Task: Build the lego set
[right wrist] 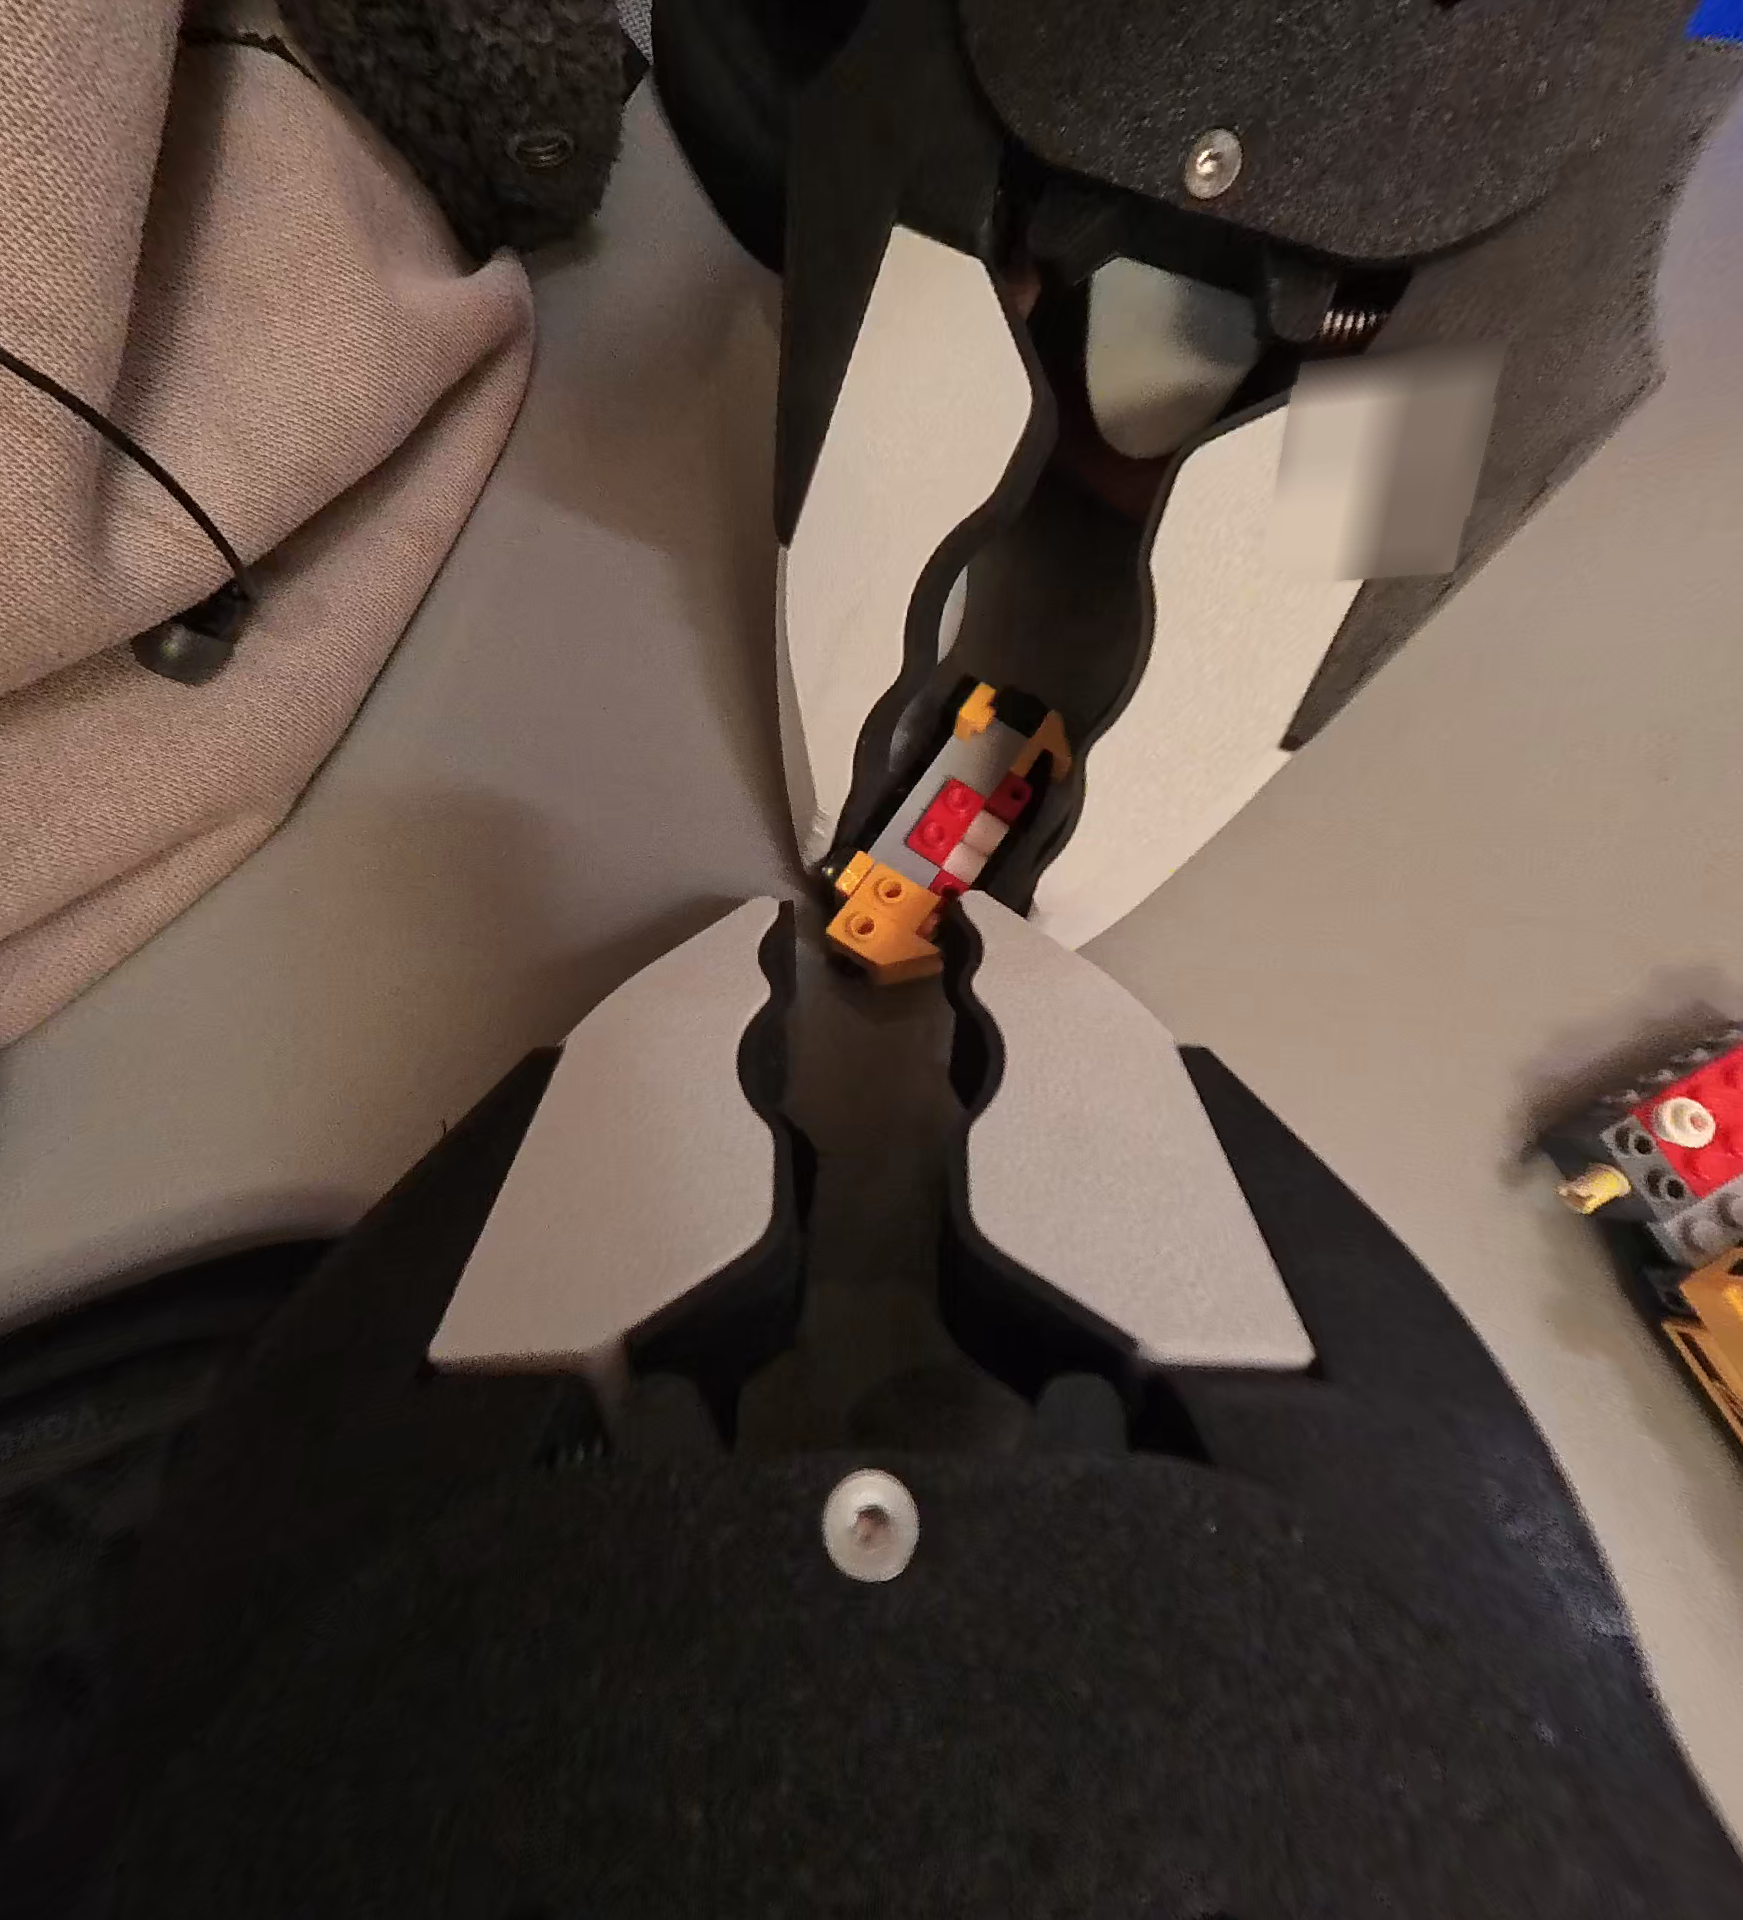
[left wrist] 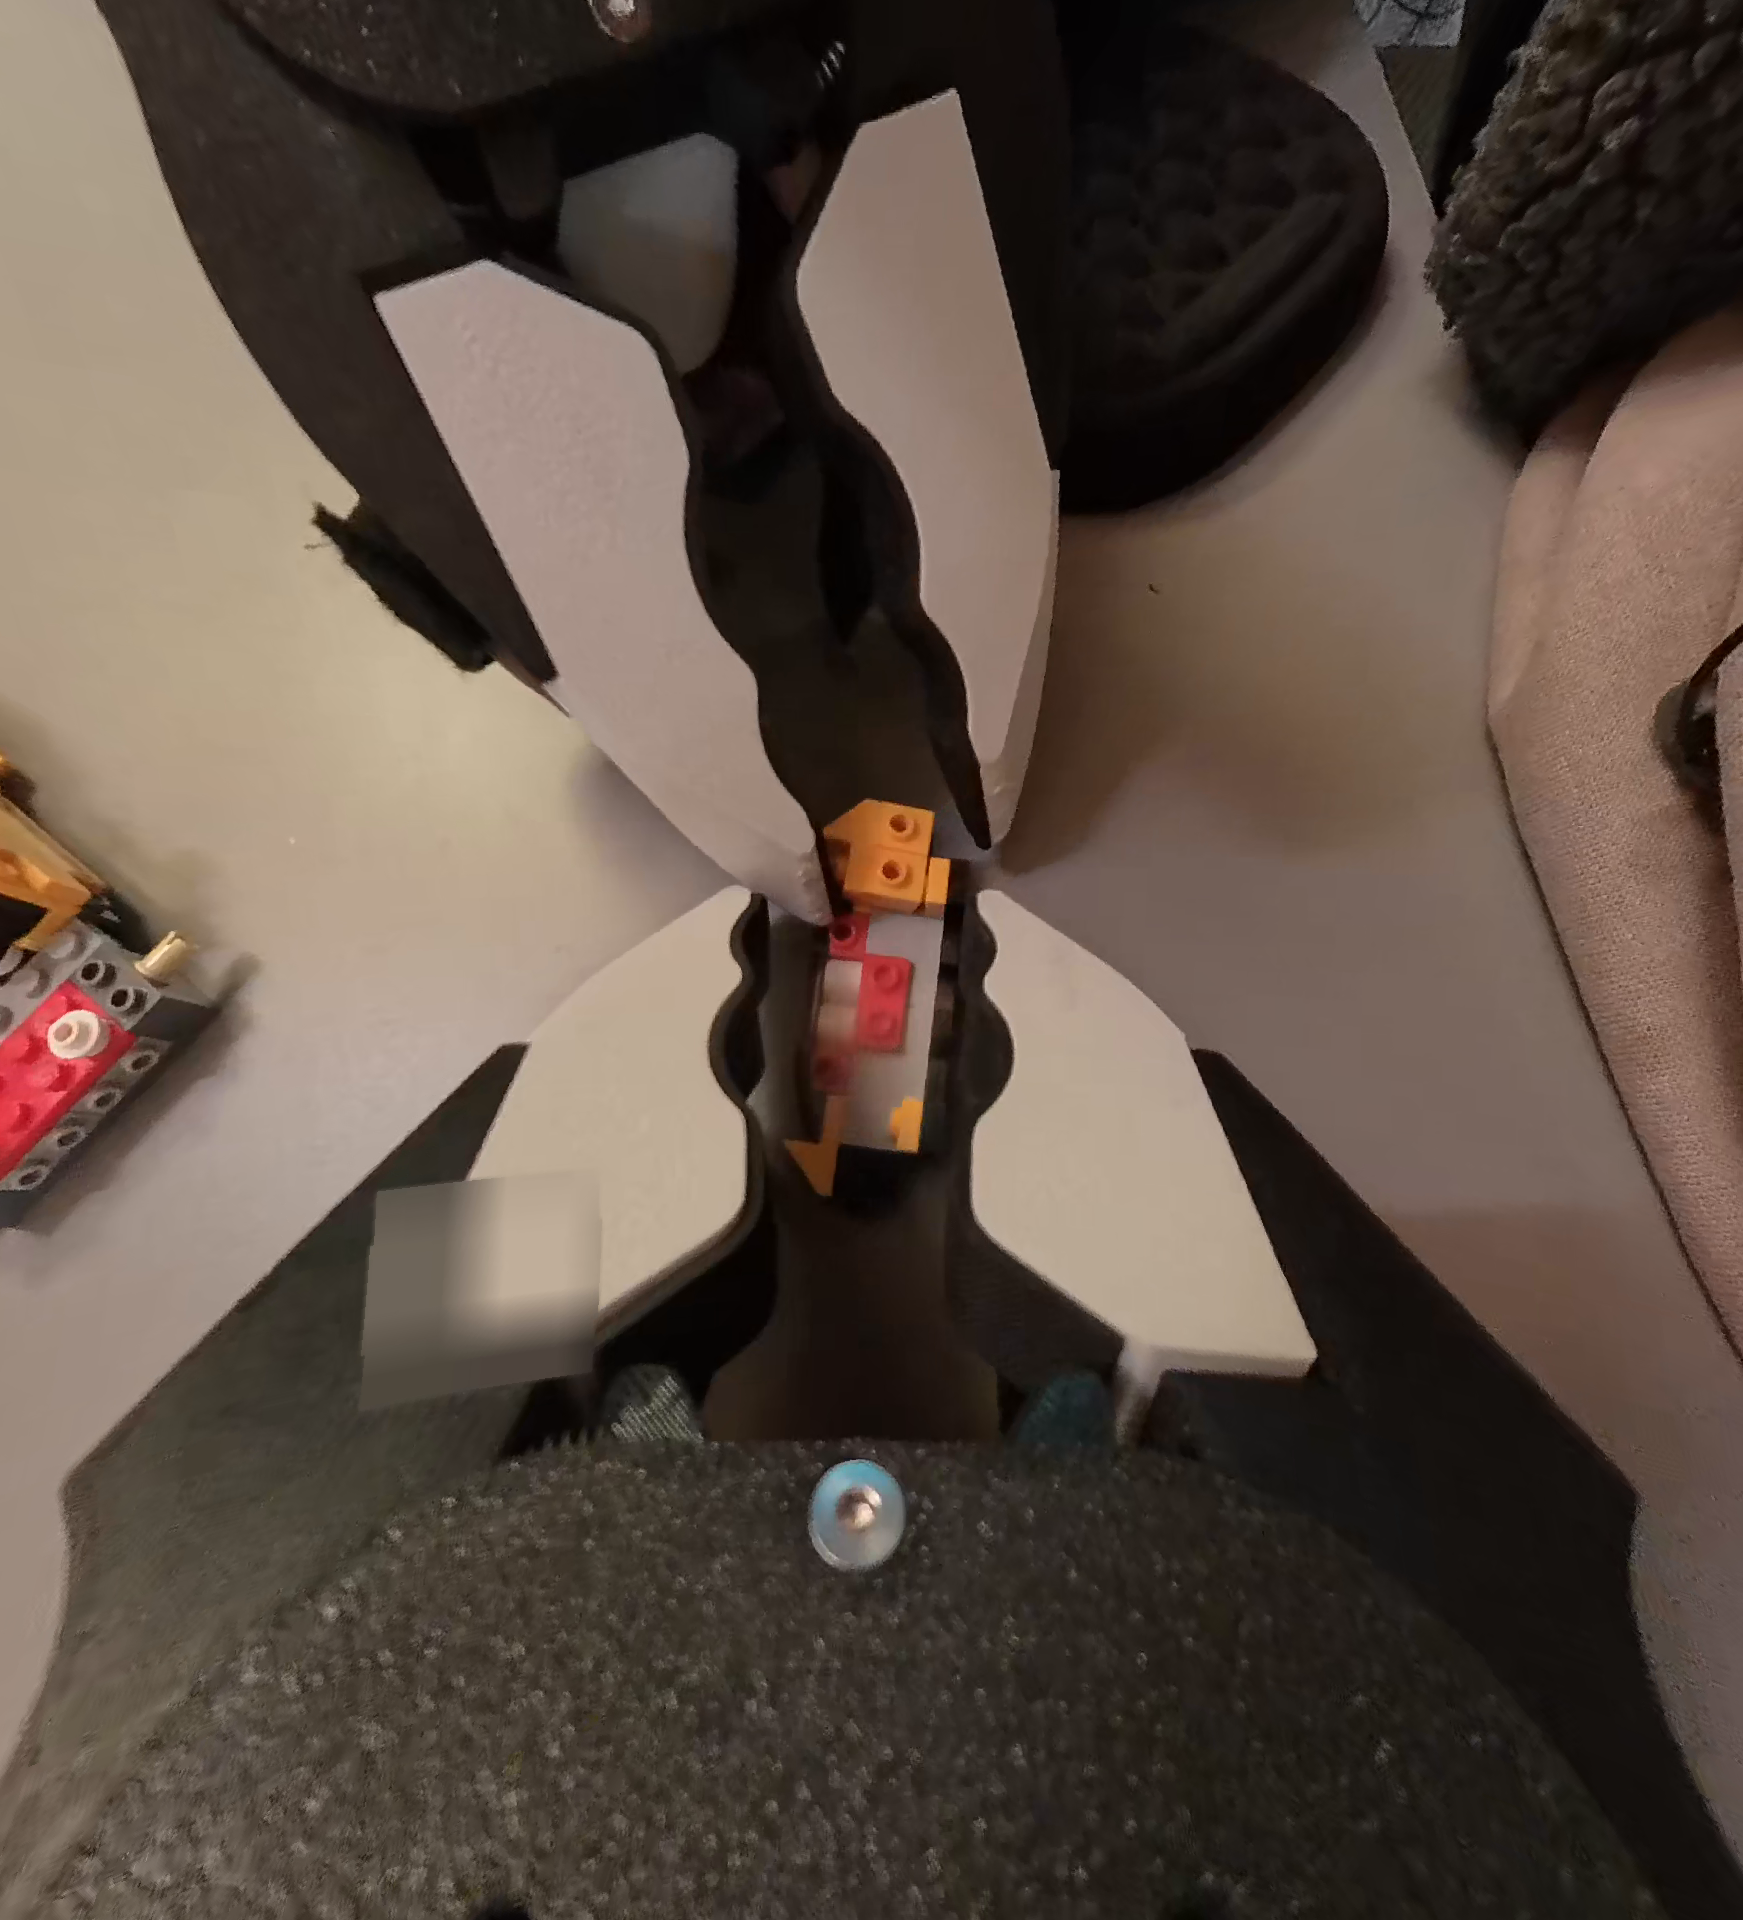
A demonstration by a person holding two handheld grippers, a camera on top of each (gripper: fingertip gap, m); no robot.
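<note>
Two hand-held grippers tip to tip above the worktop (left wrist: 223, 520): left hand-held gripper (left wrist: 862, 914) pinching grey-red subassembly (left wrist: 872, 1023); right hand-held gripper (right wrist: 872, 914) pinching orange brick (right wrist: 877, 914). Larger build (left wrist: 25, 1081) lying left in left view, right in other. No legible writing.

Beige fabric (right wrist: 171, 343) w/ black cord (right wrist: 119, 436); dark fleece (left wrist: 1636, 177).

Dim warm indoor light, soft shadows on the table (left wrist: 223, 520), strong wide-angle bending and blur toward edges.
</note>
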